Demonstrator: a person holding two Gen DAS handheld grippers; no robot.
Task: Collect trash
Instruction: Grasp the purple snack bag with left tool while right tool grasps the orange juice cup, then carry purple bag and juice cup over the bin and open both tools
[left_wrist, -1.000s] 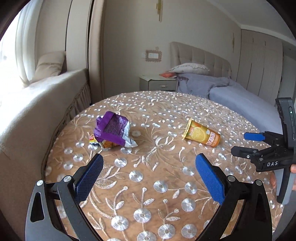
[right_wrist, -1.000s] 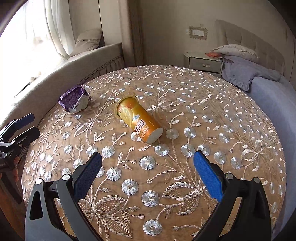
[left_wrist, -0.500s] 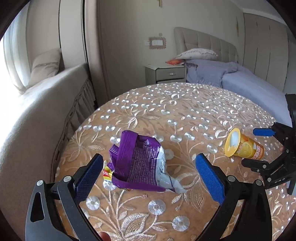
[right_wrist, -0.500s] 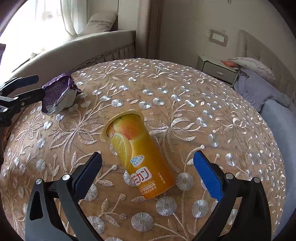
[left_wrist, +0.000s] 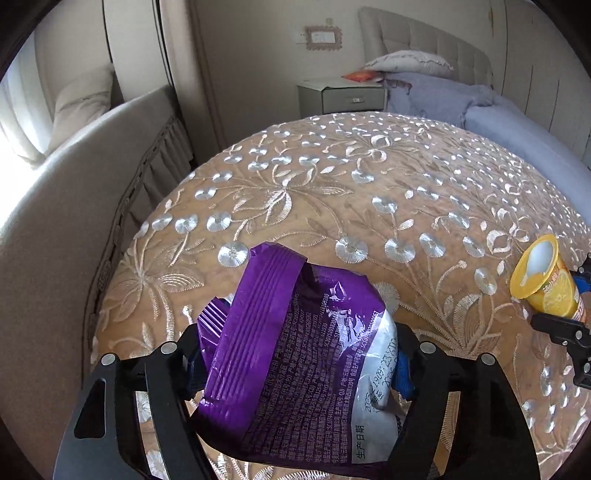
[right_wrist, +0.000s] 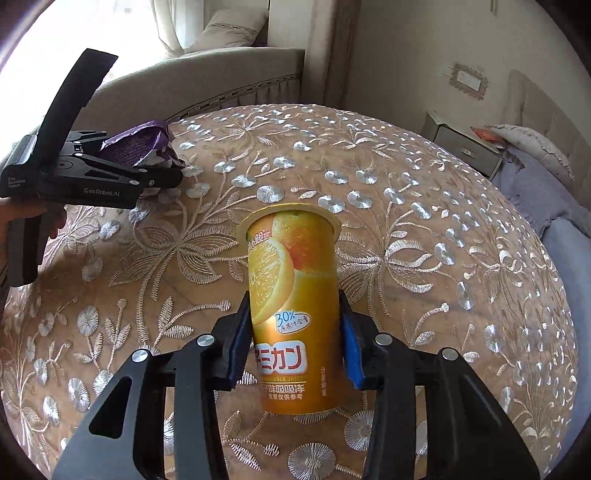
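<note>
The left gripper (left_wrist: 299, 365) has its jaws pinching the purple snack bag (left_wrist: 295, 354) across its middle, just above the embroidered table (left_wrist: 332, 192). That bag looks thin, crinkly and nearly weightless; being soft foil it will fold and could slide out, so a hold across the crumpled body, as here, seems safer than one on a loose edge.

To the right of the bag, the right gripper (right_wrist: 293, 347) has its jaws closed on the lower half of the orange juice cup (right_wrist: 293, 306), which lies with its rim pointing away. The cup appears to be light, stiff-sided paper or plastic, smooth and somewhat slippery, and hard squeezing could dent it. Whether it is quite empty I cannot tell, so it is best kept level.
</note>
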